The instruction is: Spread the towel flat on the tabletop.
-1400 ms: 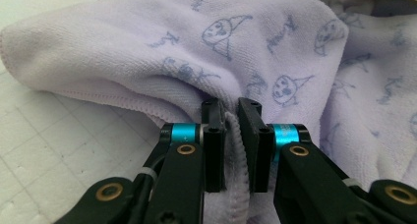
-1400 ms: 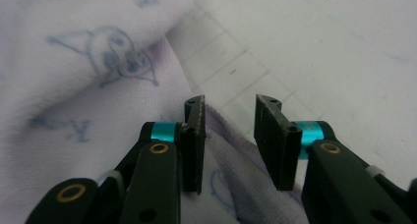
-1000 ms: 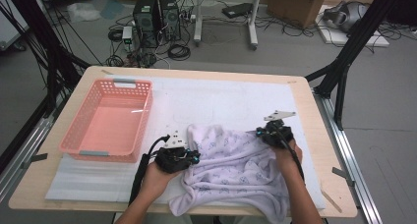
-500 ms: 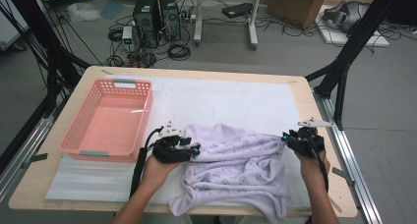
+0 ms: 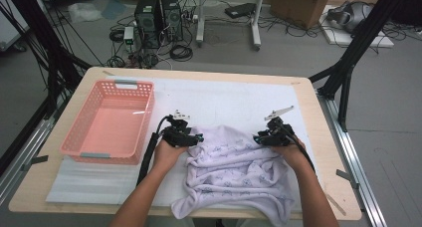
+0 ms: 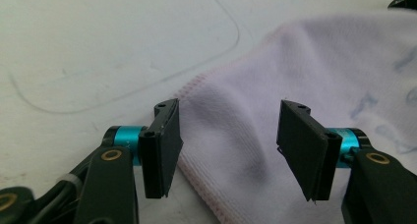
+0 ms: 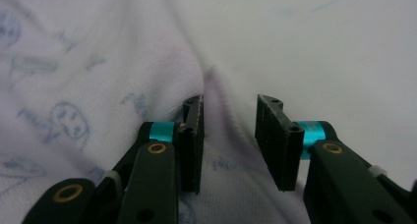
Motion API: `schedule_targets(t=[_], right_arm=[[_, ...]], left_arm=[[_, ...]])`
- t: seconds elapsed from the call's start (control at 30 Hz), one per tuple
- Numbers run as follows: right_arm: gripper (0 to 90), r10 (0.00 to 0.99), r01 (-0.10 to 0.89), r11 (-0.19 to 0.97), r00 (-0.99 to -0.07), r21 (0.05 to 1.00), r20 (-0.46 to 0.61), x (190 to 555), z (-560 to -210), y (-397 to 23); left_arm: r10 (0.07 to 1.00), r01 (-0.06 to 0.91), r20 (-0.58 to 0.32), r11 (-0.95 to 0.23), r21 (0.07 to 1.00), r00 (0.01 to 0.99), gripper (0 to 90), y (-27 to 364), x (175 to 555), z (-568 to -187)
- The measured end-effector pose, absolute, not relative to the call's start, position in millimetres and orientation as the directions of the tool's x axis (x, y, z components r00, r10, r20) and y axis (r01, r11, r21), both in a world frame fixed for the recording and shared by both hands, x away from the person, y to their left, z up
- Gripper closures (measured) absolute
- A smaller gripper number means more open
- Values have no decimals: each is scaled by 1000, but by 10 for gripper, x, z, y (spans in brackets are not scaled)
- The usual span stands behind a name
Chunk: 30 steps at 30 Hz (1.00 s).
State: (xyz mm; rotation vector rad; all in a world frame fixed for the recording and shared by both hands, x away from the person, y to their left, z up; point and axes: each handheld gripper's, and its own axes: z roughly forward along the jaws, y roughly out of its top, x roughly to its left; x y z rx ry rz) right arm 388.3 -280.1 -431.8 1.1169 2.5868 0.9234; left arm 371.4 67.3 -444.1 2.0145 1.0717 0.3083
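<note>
On the counter (image 5: 328, 197), near its front edge, the pale printed cloth (image 5: 239, 174) lies rumpled between both grippers, its far edge pulled out but the rest bunched; spreading or folding looks barely begun. Left gripper (image 6: 228, 135): jaws have just been opening, now wide apart with the cloth's hemmed corner lying loose between them, not pinched. Right gripper (image 7: 228, 135): jaws have just parted, a fold between them, unpressed. Pink basket (image 5: 107, 125) sits empty, apart to the left; nothing blocks the cloth.
</note>
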Motion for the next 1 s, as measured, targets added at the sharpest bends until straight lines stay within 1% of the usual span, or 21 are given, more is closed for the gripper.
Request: schedule_targets(t=[0.03,0.07,0.1,0.13,0.17,0.2,0.27,0.33,0.37,0.4,0.47,0.5,0.53,0.57,0.63,0.67,0.77,0.83,0.9,0.97,1.0], right_arm=[[666,698,581,540,-713,609,61,3865,-4312,-2784],[722,691,577,544,-720,609,64,3866,-4313,-2779],[786,684,575,550,-726,606,67,3858,-4310,-2773],[849,677,561,568,-734,602,45,3852,-4301,-2759],[859,679,546,592,-734,593,-2,3843,-4285,-2737],[862,692,543,598,-721,590,-38,3837,-4276,-2729],[864,743,550,582,-658,598,-118,3825,-4240,-2761],[864,811,560,518,-562,647,-163,3807,-4167,-2884],[863,852,560,464,-495,686,-171,3787,-4116,-2979],[863,872,560,433,-459,706,-171,3774,-4085,-3040],[858,908,567,358,-398,742,-135,3751,-4029,-3187],[846,918,576,331,-379,747,-115,3748,-4022,-3240],[815,929,589,315,-351,744,-114,3745,-4024,-3274],[784,938,603,304,-327,738,-119,3739,-4031,-3307],[710,951,613,265,-293,745,-97,3725,-4051,-3373],[709,952,612,254,-293,749,-83,3716,-4060,-3403],[691,952,608,241,-301,756,-61,3681,-4075,-3433],[673,946,603,239,-321,761,-43,3660,-4077,-3413],[659,936,607,264,-350,749,-46,3653,-4098,-3368],[658,929,606,278,-367,745,-49,3649,-4122,-3342],[658,927,607,284,-372,742,-50,3647,-4135,-3330]], left_arm=[[773,562,-121,-335,757,623,451,652,3700,-4446],[765,540,-82,-370,756,639,493,631,3681,-4447],[758,500,-9,-421,757,652,598,609,3653,-4445],[742,490,-2,-441,752,671,695,609,3641,-4428],[746,493,3,-443,749,666,866,612,3636,-4420],[753,495,14,-446,745,658,867,628,3639,-4409],[786,495,32,-420,761,617,873,690,3645,-4371],[818,476,25,-359,803,574,877,786,3659,-4299],[826,465,28,-345,816,563,877,812,3662,-4276],[829,451,20,-324,832,559,876,839,3666,-4258],[823,455,6,-320,831,568,862,859,3677,-4270],[828,466,21,-336,818,560,815,853,3678,-4285],[828,482,2,-327,813,560,675,851,3693,-4304],[832,500,-31,-303,811,554,585,850,3698,-4315],[836,503,-50,-280,818,547,534,845,3694,-4308],[834,501,-58,-274,821,549,523,839,3693,-4304],[834,507,-67,-268,820,548,525,819,3700,-4315],[831,550,-102,-265,792,547,519,799,3729,-4368],[814,586,-114,-306,751,570,474,740,3749,-4445],[808,561,-63,-347,751,585,410,667,3724,-4458],[809,554,-50,-355,753,586,408,647,3719,-4462]])
